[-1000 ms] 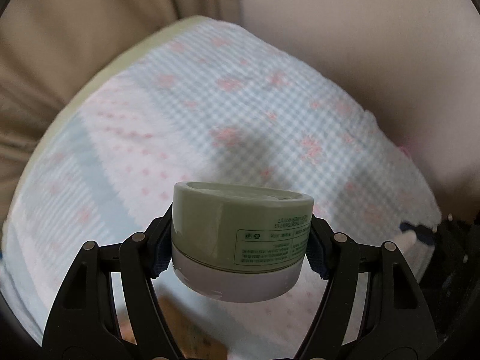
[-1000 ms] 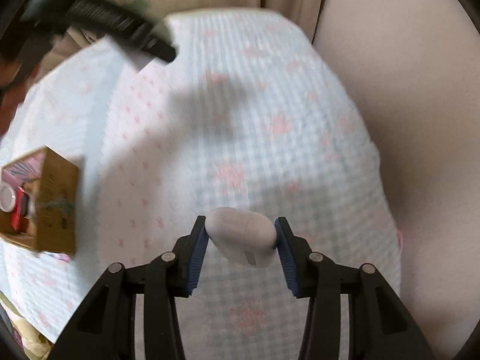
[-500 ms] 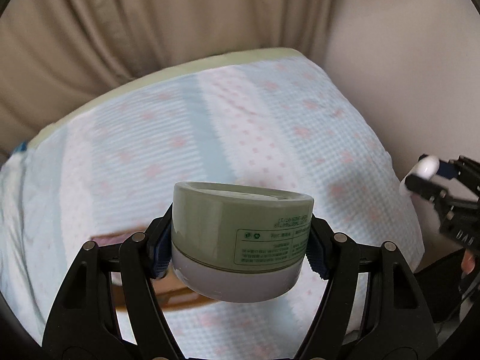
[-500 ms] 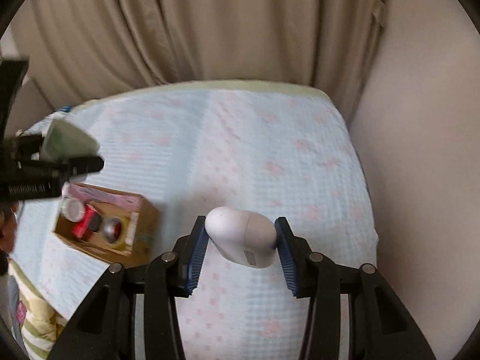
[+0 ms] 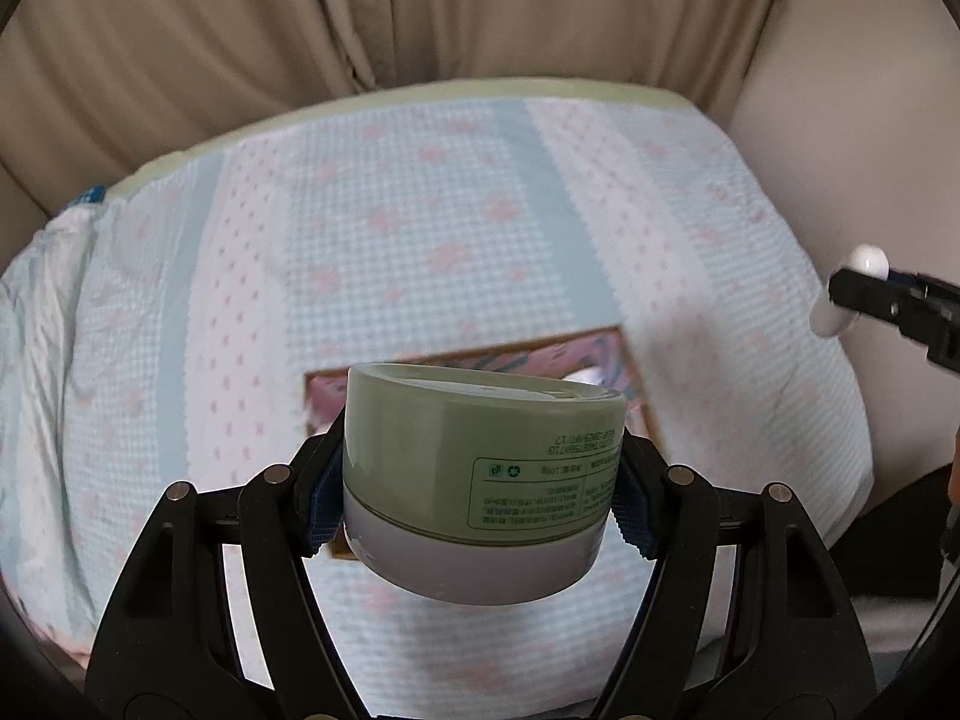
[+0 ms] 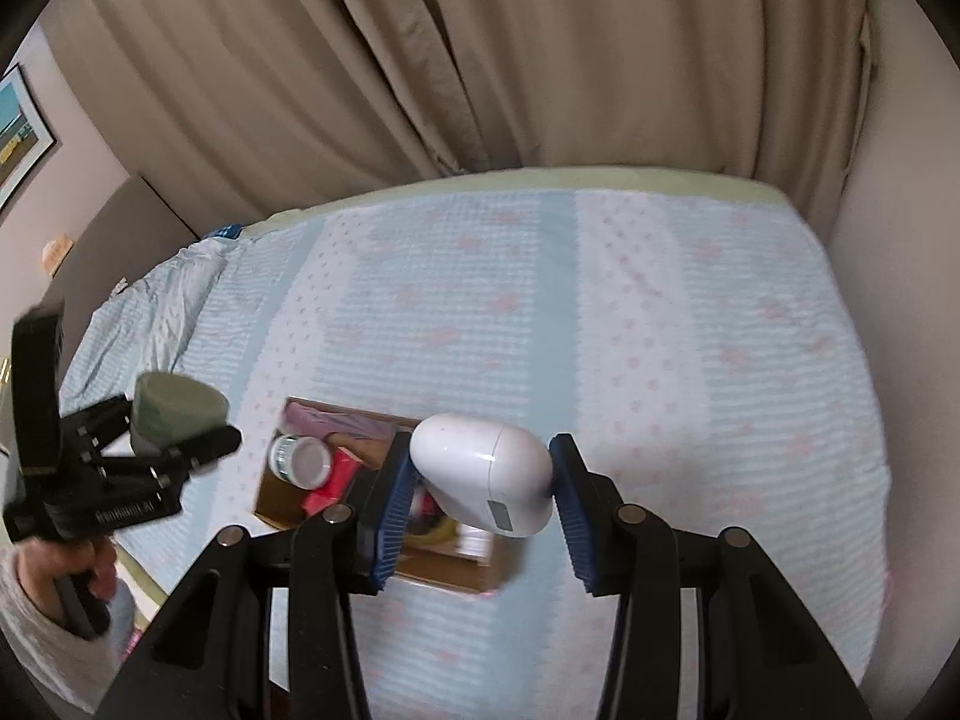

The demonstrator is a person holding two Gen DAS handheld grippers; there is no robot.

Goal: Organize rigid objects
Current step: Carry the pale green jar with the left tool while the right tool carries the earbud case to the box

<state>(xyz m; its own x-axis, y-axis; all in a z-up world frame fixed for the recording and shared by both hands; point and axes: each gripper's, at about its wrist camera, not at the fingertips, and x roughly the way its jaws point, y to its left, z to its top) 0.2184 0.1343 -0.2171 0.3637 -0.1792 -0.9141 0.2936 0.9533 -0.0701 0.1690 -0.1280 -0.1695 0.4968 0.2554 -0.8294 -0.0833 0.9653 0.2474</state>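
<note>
With both tools loaded and held above the bed, I read this as the carry-to-box step, neither item dropped yet. My left gripper (image 5: 480,489) is clamped on a squat round sage-green plastic jar with a pale lilac band and a printed label (image 5: 480,468), blue pads pressing its two sides; label text reads upside down, so the jar looks inverted, and it tilts a bit. My right gripper (image 6: 480,501) is closed on a smooth white egg-shaped plastic case (image 6: 483,480), pinched across its width, a small grey patch facing the camera. Down on the light-blue checked bedspread with pink flowers (image 6: 660,330) sits an open brown cardboard box (image 6: 444,576), already holding a white-capped bottle (image 6: 303,461), something red (image 6: 333,483), and other bits too blurred to name. In the left wrist view the box (image 5: 627,360) is mostly hidden behind the jar; in the right view the white case hangs over the box's near right part, and the jar is off to the box's left side, not over it. Next move, my guess: lower the white case into a free spot right of the bottle, release, then swing the jar in over the box, turning it upright if space allows. Beige curtains (image 6: 480,60) behind, nothing in the way.
</note>
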